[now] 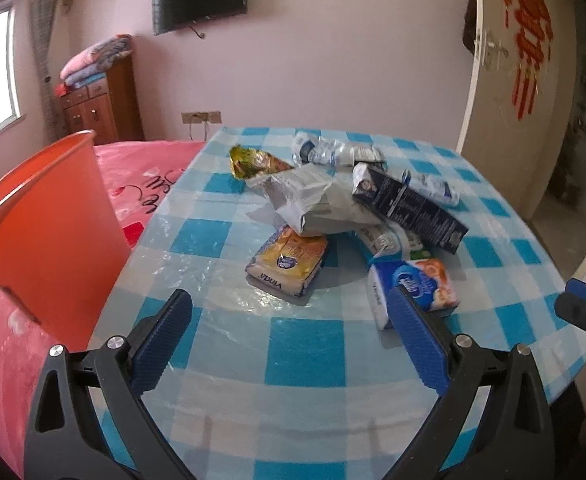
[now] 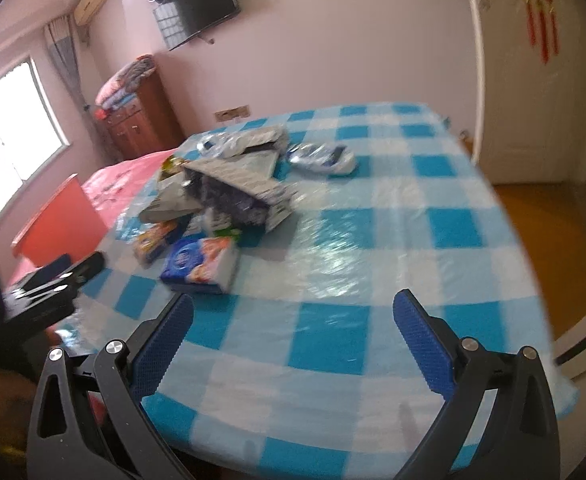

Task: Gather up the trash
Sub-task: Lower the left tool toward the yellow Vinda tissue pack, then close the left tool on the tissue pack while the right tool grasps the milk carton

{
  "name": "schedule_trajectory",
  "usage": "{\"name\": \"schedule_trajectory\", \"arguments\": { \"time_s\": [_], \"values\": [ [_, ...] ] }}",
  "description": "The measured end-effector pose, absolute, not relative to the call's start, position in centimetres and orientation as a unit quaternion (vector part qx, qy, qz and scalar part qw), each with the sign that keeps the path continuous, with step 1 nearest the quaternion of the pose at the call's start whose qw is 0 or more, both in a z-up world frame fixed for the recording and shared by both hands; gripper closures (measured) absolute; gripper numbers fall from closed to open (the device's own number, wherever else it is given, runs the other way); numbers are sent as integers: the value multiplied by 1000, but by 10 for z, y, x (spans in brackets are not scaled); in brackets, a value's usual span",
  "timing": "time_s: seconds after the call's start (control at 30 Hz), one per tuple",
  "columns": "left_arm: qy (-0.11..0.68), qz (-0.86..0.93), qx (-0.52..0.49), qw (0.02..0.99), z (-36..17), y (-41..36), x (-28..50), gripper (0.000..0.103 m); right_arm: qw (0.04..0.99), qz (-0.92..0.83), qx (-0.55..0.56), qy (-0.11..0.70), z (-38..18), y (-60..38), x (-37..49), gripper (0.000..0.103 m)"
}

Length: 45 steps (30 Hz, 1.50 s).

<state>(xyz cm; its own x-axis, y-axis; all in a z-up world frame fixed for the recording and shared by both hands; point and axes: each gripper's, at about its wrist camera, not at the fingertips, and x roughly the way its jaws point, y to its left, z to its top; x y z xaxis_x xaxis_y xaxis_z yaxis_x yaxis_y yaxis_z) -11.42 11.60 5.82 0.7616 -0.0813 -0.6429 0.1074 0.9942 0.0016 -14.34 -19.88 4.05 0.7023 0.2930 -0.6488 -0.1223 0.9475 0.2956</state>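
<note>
The left gripper (image 1: 289,304) and right gripper (image 2: 293,308) both have their blue fingers wide apart, holding nothing. A pile of crumpled wrappers and cartons (image 1: 333,196) sits mid-frame on the blue checked bench (image 1: 309,352). The orange plastic bin (image 1: 49,216) stands at the left.

Both wrist views face the table (image 1: 313,352) from its near edge; shared trash pile (image 2: 221,192).

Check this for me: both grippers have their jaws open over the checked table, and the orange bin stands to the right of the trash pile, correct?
Not quite. The orange bin stands to the left of the trash pile, beside the checked table, as the left wrist view shows. Both the left gripper and right gripper do have their jaws open.
</note>
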Motion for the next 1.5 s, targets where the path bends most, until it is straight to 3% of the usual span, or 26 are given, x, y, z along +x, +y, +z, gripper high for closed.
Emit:
{"name": "schedule_trajectory", "arguments": {
  "time_s": [0.2, 0.8, 0.97, 1.23, 1.43, 1.5],
  "values": [
    [385, -85, 23, 919, 40, 124, -76, 18, 896, 163, 137, 390, 25, -172, -127, 4],
    [442, -137, 65, 884, 12, 122, -10, 21, 879, 194, 118, 420, 6, -111, -70, 6],
    [440, -143, 76, 883, 13, 119, -6, 28, 877, 194, 109, 427, 3, -103, -61, 17],
    [431, -146, 81, 887, 14, 116, -6, 45, 887, 173, 105, 415, 12, -113, -55, 17],
    [428, -140, 65, 891, 13, 113, -14, 49, 903, 155, 98, 389, 34, -135, -44, 17],
    [428, -143, 58, 890, 14, 113, -17, 49, 903, 162, 90, 387, 38, -141, -31, 12]
  ]
}}
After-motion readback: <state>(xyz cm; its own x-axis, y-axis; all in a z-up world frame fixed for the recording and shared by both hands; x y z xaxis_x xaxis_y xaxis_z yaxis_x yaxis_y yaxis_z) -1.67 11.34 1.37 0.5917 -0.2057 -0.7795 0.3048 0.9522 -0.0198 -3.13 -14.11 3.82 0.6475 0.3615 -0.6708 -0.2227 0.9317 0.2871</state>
